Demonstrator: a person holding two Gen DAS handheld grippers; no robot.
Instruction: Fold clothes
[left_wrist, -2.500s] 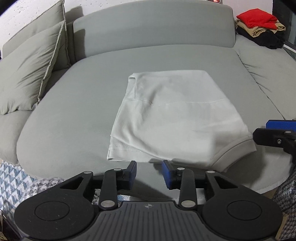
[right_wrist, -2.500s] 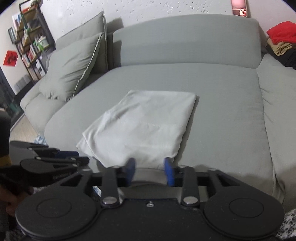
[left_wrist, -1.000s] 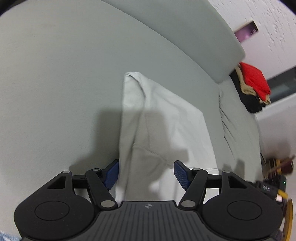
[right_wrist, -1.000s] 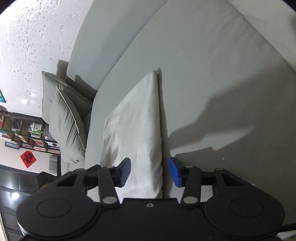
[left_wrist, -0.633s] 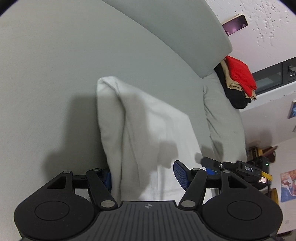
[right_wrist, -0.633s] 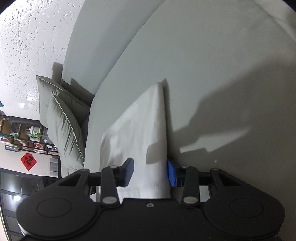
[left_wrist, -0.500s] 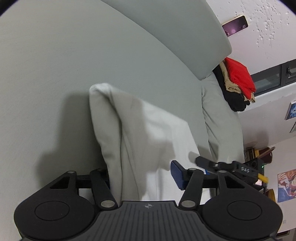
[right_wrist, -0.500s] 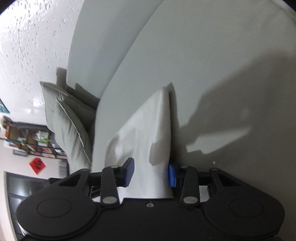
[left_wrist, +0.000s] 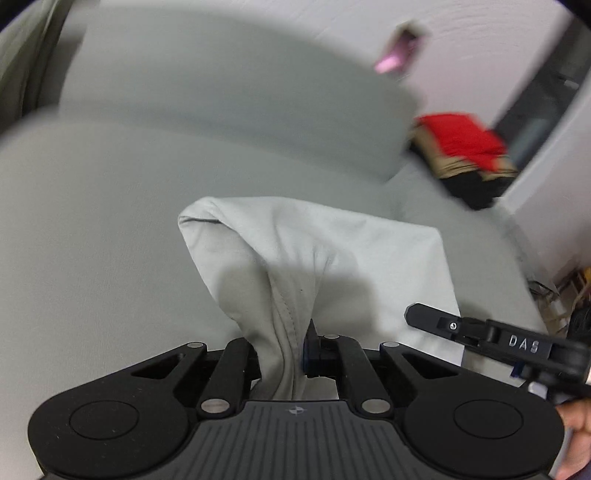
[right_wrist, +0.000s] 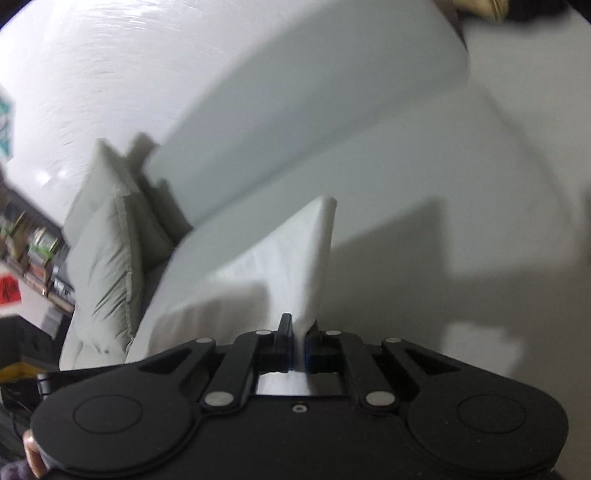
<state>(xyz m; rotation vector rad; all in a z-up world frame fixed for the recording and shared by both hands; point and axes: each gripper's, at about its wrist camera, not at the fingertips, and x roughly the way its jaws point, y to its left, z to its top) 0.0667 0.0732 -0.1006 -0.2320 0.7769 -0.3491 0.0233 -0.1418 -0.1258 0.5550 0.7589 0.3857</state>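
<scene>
Grey sofa (left_wrist: 92, 221): both grippers, left gripper (left_wrist: 282, 354) and right gripper (right_wrist: 297, 352), fingers clamping pale garment (left_wrist: 332, 251) near edge, lifting; next, carrying it over toward far edge.

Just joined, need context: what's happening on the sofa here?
A person is folding a pale grey folded garment on the grey sofa, one handheld tool in each hand. The left tool and right tool are each closing on a near corner, cloth bunched between the jaws and pulled up off the cushion. A stack of red, tan and black clothes sits aside.
</scene>
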